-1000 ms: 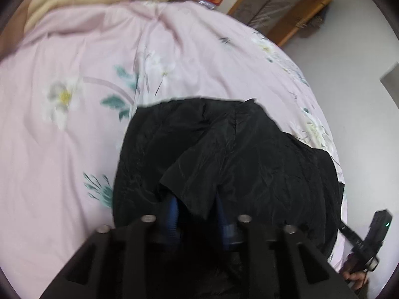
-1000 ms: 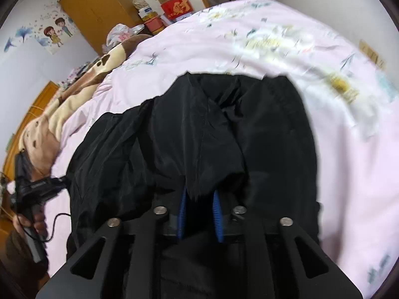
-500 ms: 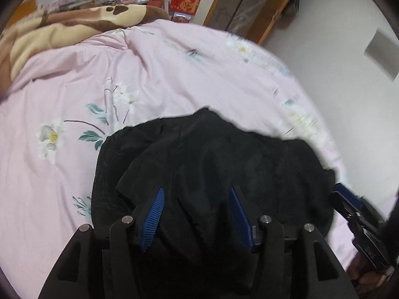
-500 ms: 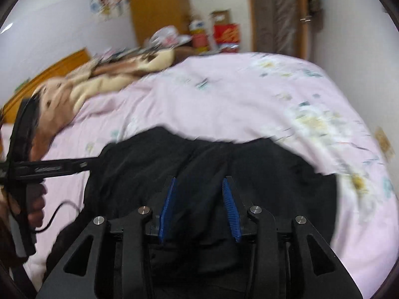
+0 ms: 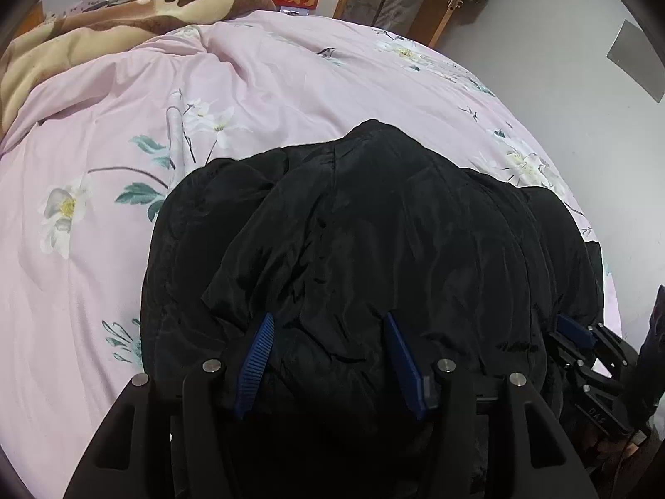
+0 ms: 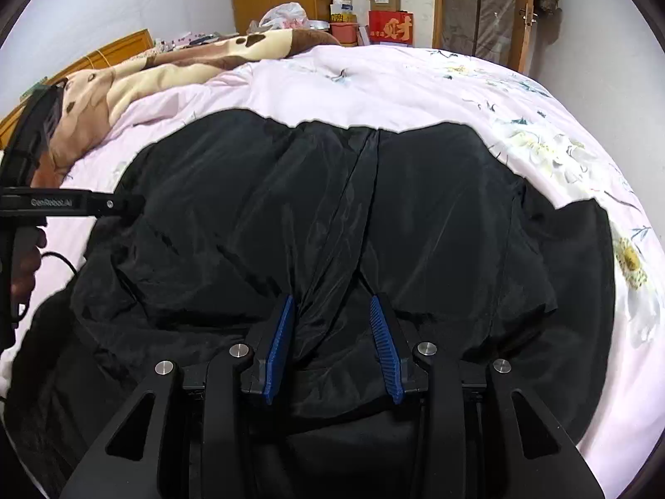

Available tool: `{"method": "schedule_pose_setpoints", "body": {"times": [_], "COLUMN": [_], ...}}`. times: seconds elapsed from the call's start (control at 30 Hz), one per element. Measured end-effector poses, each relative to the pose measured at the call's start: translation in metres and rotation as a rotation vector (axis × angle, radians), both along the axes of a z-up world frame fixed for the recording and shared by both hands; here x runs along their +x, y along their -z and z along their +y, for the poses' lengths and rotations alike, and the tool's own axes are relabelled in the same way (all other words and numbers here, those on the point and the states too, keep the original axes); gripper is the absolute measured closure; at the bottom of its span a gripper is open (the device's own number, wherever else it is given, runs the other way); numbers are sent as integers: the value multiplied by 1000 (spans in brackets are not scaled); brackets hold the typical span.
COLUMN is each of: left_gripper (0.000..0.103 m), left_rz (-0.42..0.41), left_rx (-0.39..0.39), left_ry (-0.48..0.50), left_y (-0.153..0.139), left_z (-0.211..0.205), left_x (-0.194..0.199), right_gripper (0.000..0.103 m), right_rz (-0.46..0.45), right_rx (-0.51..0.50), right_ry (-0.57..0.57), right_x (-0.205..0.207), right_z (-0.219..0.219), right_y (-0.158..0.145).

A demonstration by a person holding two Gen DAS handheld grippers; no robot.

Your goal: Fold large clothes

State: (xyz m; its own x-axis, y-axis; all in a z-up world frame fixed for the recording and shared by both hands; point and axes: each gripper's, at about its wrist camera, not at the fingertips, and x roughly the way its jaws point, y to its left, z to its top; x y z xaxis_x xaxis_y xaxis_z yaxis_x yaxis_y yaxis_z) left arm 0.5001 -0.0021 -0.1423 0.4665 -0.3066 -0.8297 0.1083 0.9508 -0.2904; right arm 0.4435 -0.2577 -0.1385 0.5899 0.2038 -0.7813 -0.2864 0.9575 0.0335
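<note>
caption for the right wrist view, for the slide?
Right gripper, fingers apart, over a black garment spread on a pink floral bed cover.

A bed [image 6: 415, 83] carries everything here, covered by a pale pink quilt [image 5: 270, 83] printed with white flowers and green leaves. A black garment [image 6: 374, 216] lies spread on the quilt at the near side, its far edge wavy against the pink and a seam running down its middle. At the far left of the bed a brown and cream blanket [image 6: 174, 66] lies bunched, overlapping the quilt's edge.
</note>
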Motion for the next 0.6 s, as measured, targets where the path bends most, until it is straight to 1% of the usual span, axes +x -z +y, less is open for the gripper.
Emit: {"method": "schedule_pose_setpoints", "body": {"times": [0.1,0.17,0.2,0.27,0.3,0.33,0.37,0.4,0.43,0.47,0.53,0.6], "left_gripper": [47,47,47,47,47,47,47,47,47,47,47,46], "left_rz": [7,-2,1,33,49,53,30,12,-6,-20,-27,-44], "left_rx": [2,52,61,38,26,22,24,35,56,68,43,39], "left_ry": [-5,17,18,-6,-19,-28,-31,-26,-19,-18,-13,-33], "left_y": [4,2,0,-6,-10,-16,-26,-32,-39,-47,-58,-73], "left_z": [0,-6,-7,-3,0,3,7,8,10,13,20,28], "left_x": [-1,-3,-3,-5,-7,-11,-20,-26,-33,-43,-58,-76], "right_gripper": [64,64,64,64,62,58,54,44,39,39,39,39], "right_rz": [-1,1,5,28,40,41,23,2,-18,-29,-49,-73], "right_rx": [-32,-43,-43,-35,-30,-29,-27,-21,-8,-2,-3,1], "right_ry": [4,17,27,57,72,83,94,104,107,105,105,108], "right_x": [-4,-5,-5,-4,-4,-7,-12,-19,-27,-35,-50,-67], "right_z": [6,8,8,7,7,8,9,8,8,9,9,11], "right_y": [3,3,3,0,-4,-11,-21,-29,-40,-48,-65,-81]}}
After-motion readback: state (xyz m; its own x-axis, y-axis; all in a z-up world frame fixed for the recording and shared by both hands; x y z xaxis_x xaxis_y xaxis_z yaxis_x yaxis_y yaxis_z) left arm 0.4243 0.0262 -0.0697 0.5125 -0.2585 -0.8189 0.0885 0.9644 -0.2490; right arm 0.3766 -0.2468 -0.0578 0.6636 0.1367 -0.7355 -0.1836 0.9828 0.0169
